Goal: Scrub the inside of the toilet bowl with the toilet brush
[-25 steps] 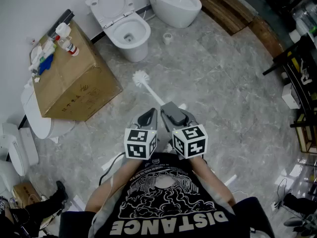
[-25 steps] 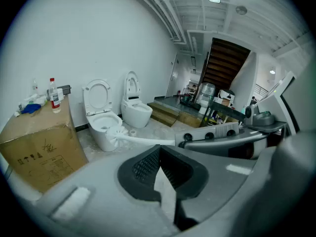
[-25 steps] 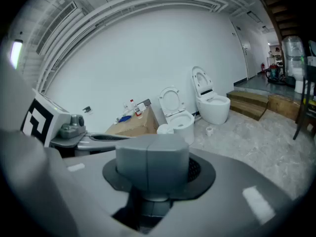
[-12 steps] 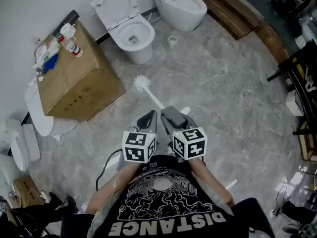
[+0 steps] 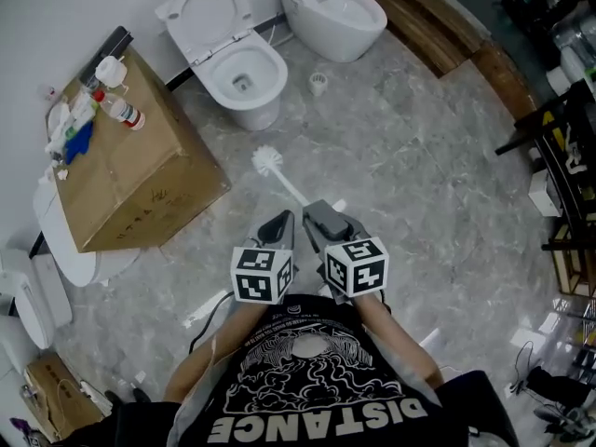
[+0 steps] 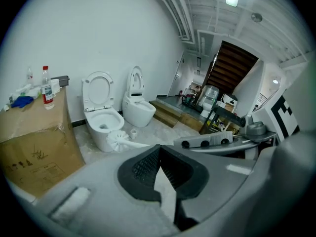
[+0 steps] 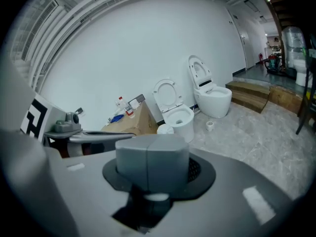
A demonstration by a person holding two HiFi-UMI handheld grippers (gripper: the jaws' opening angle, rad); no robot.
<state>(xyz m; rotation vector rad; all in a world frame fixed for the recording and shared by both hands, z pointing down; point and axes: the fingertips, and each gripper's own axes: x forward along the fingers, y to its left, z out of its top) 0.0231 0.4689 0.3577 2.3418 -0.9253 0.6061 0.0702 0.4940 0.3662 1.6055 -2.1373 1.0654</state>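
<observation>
A white toilet (image 5: 242, 74) with its lid and seat up stands by the far wall, also seen as the toilet (image 6: 103, 123) and the toilet (image 7: 178, 116). The white toilet brush (image 5: 269, 162) points at it, head in the air short of the bowl. My right gripper (image 5: 315, 209) is shut on the brush handle; in the right gripper view the right gripper (image 7: 148, 152) has its jaws together and the brush head (image 7: 166, 129) shows just past them. My left gripper (image 5: 280, 219) hangs beside it, shut and empty, with the brush head (image 6: 118, 140) ahead of the left gripper (image 6: 158, 150).
A large cardboard box (image 5: 130, 166) with bottles and a blue cloth on top stands left of the toilet. A second, closed-in toilet (image 5: 333, 12) is to the right, with a small white brush holder (image 5: 318, 84) on the floor between. Wooden steps (image 5: 438, 21) and dark racks lie right.
Both grippers and the brush keep the same pose in front of the person. The view has shifted a little, so the box and toilet sit slightly lower and more to the left.
</observation>
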